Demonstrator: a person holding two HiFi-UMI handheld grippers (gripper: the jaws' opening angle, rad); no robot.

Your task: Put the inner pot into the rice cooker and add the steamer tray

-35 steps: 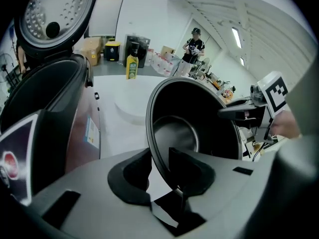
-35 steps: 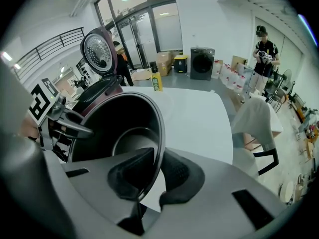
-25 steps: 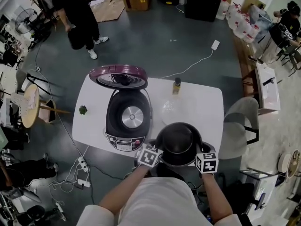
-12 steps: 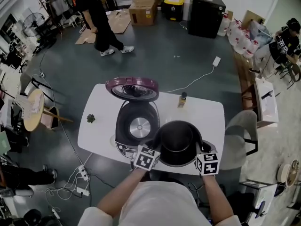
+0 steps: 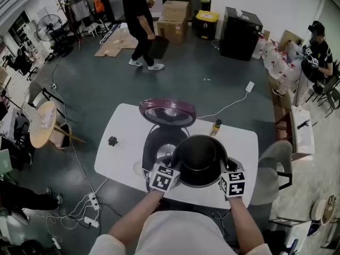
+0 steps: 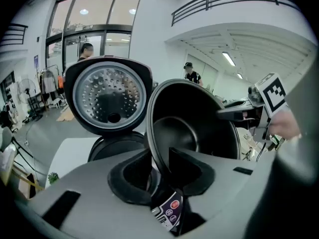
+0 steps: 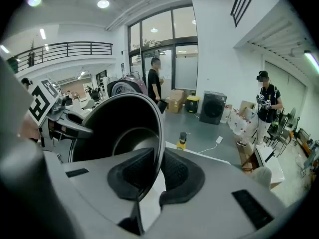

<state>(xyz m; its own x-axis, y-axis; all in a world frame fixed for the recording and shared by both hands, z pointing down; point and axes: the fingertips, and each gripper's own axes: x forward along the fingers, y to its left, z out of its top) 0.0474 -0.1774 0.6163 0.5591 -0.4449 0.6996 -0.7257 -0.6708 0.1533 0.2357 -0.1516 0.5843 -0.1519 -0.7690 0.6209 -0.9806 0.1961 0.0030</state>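
The black inner pot (image 5: 199, 158) hangs in the air over the white table (image 5: 122, 142), its left edge above the mouth of the rice cooker (image 5: 158, 149). The cooker's purple lid (image 5: 167, 112) stands open behind it. My left gripper (image 5: 169, 175) is shut on the pot's left rim and my right gripper (image 5: 228, 180) on its right rim. In the left gripper view the rim (image 6: 152, 133) runs between the pads, with the lid's inner plate (image 6: 107, 96) beyond. The right gripper view shows the pot (image 7: 119, 128) clamped at its rim. No steamer tray shows.
A small yellow-capped bottle (image 5: 215, 127) stands at the table's back right and a little green plant (image 5: 112, 141) at its left. A grey chair (image 5: 273, 163) is beside the table's right end. Cables and a power strip (image 5: 90, 201) lie on the floor at left. A person (image 5: 139, 25) walks far behind.
Both grippers have carried the pot upward and toward the cooker, so it now overlaps the cooker's opening. The person in the background walked to the right.
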